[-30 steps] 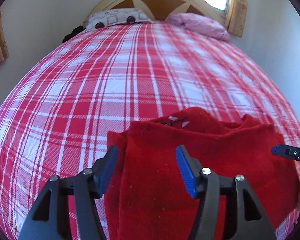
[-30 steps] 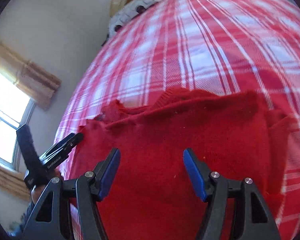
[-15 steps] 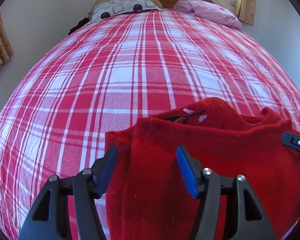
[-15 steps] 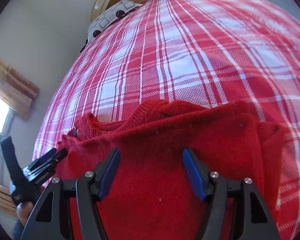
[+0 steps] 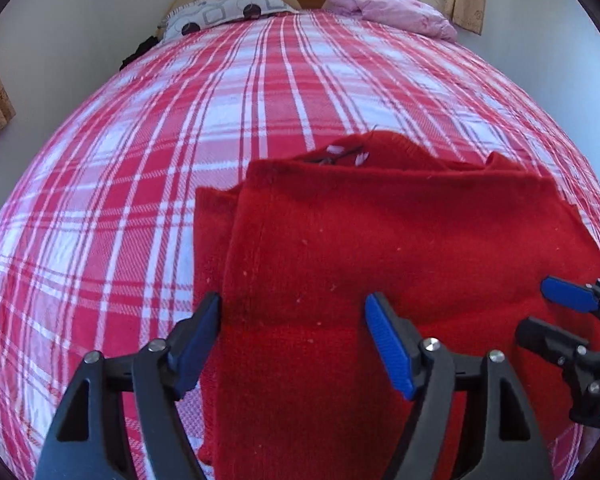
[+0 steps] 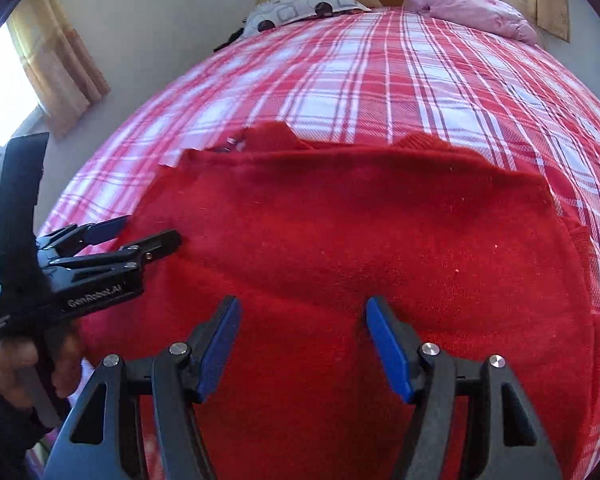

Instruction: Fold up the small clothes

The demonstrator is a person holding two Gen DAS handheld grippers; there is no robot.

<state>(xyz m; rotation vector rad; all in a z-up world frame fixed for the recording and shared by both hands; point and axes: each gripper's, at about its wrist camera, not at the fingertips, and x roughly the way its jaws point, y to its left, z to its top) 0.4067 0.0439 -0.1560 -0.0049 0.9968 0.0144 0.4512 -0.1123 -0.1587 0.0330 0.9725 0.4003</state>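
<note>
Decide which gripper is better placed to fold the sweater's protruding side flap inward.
Left, probably: the left gripper straddles the red sweater's side flap, jaws opening; the right gripper hovers over its middle.

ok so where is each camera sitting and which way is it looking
Left wrist: on the left gripper, facing down the bed to the headboard over the red garment; its opening jaws and the right gripper show.
Right wrist: on the right gripper, same heading; the left gripper and hand show.
Shared: garment, bed, both pillows.
</note>
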